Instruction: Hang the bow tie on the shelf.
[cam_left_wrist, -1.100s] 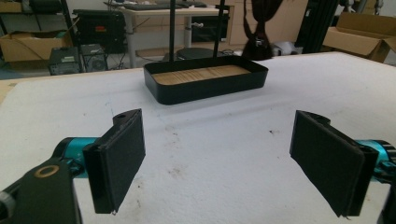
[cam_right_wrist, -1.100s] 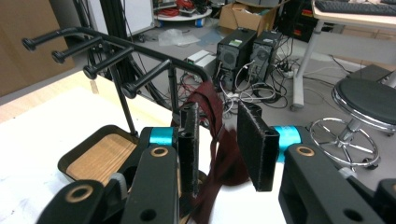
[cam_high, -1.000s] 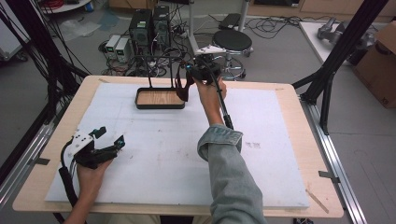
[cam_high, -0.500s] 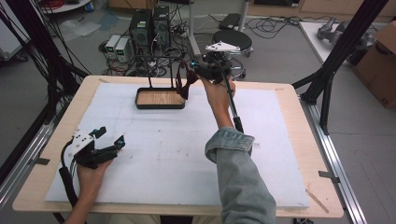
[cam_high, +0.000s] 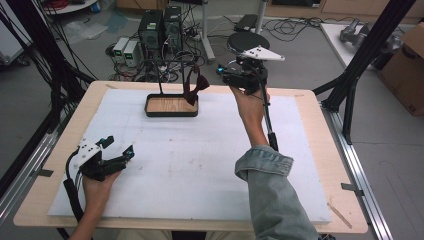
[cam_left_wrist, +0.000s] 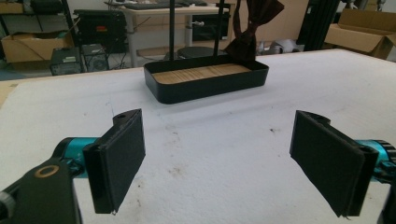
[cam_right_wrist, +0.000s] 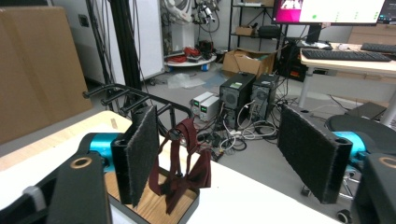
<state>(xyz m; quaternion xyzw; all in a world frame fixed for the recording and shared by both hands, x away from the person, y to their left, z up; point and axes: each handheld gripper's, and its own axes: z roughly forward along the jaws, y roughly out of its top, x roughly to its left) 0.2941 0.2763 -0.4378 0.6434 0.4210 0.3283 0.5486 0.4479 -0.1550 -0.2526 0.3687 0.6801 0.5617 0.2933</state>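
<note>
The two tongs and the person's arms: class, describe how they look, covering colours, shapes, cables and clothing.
Each of the tongs, left and right, has a black body, teal fittings and two flat black padded jaws. A pale three-cornered plate tops the right one, and a black cable trails from it. The right arm wears a rolled blue denim sleeve.

1. Right gripper (cam_high: 220, 75) — black body, a grey three-cornered plate above it, a black cable trailing behind.
2. Its fingers (cam_right_wrist: 140, 151) carry black fuzzy pads on teal mounts.
3. Left gripper (cam_high: 120, 150) — black, white plate behind the fingers, teal tips.
4. Right arm wears a blue denim sleeve (cam_high: 270, 185), cuff rolled.
</note>
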